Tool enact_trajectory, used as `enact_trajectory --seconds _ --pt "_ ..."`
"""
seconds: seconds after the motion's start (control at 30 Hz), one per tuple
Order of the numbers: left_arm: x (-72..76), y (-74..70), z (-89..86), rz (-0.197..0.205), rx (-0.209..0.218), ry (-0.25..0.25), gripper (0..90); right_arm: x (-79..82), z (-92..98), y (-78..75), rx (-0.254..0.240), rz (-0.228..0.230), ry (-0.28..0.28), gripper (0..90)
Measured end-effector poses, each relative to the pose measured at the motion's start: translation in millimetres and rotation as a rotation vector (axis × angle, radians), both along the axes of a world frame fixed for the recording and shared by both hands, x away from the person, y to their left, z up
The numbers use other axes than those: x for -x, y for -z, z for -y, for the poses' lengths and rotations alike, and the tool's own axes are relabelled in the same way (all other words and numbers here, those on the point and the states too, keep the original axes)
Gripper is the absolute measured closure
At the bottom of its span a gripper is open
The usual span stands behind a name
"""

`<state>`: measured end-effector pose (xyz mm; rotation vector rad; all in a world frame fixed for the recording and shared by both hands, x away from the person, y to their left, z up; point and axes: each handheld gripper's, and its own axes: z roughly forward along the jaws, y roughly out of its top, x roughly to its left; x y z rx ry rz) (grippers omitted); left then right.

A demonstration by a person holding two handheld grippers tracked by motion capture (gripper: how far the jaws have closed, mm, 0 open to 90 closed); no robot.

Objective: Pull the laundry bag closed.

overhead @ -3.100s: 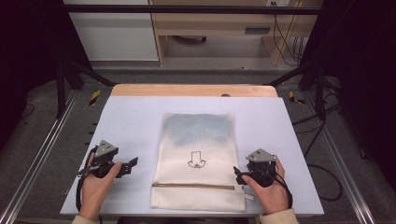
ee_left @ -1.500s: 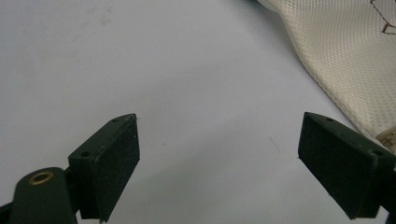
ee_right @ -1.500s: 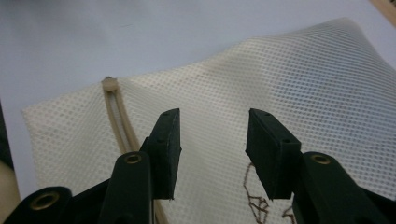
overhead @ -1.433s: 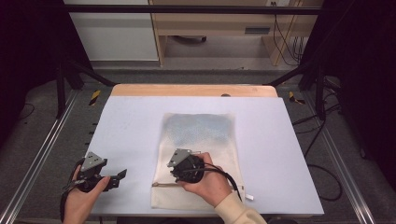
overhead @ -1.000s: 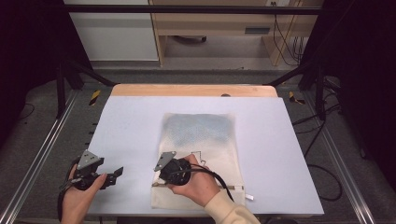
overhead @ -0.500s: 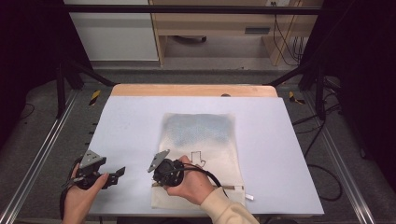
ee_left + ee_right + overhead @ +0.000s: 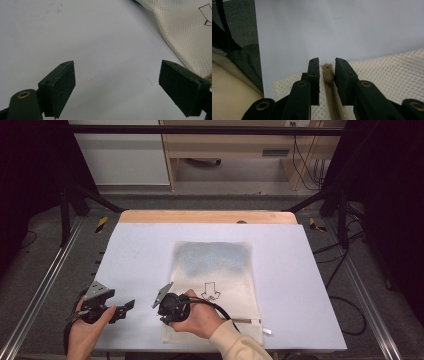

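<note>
The right tongs (image 7: 326, 75), jaws just reopened slightly, straddle the cream mesh bag's (image 7: 225, 270) tan zipper pull (image 7: 327, 74); the left tongs (image 7: 117, 82) gape empty.

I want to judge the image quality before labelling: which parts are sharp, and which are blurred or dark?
High view: the white table is evenly lit, the surroundings fall to black, and the mesh bag is soft. Left gripper view: the mesh is sharp, the near pads slightly blurred. Right gripper view: the zipper is fairly sharp and the lower left corner is dim.
</note>
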<state>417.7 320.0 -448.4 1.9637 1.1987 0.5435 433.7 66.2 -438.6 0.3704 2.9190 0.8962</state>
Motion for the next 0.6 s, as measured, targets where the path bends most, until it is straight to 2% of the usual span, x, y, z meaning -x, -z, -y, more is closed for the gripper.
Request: enact_trajectory --seconds 0.13,0.2,0.27,0.37,0.6 --pt "1.3 -1.6 1.2 0.003 0.016 0.009 13.9 -4.3 -1.9 6.6 0.014 -0.024 0.002 75.8" --pt "1.7 -2.3 1.1 0.0 0.022 0.015 13.9 -4.4 -2.0 7.3 0.02 -0.022 0.002 81.4" --pt "2.5 -2.7 0.8 -0.003 0.029 0.015 13.9 -3.6 -1.7 7.2 0.034 -0.034 0.0 81.8" --pt "5.3 -3.7 2.3 -0.003 0.038 0.03 13.9 -3.3 0.8 3.0 0.007 -0.042 -0.003 81.9" --pt "15.6 -5.8 10.0 -0.01 0.053 0.075 12.9 -2.3 9.1 -8.9 -0.016 -0.045 -0.016 81.9"
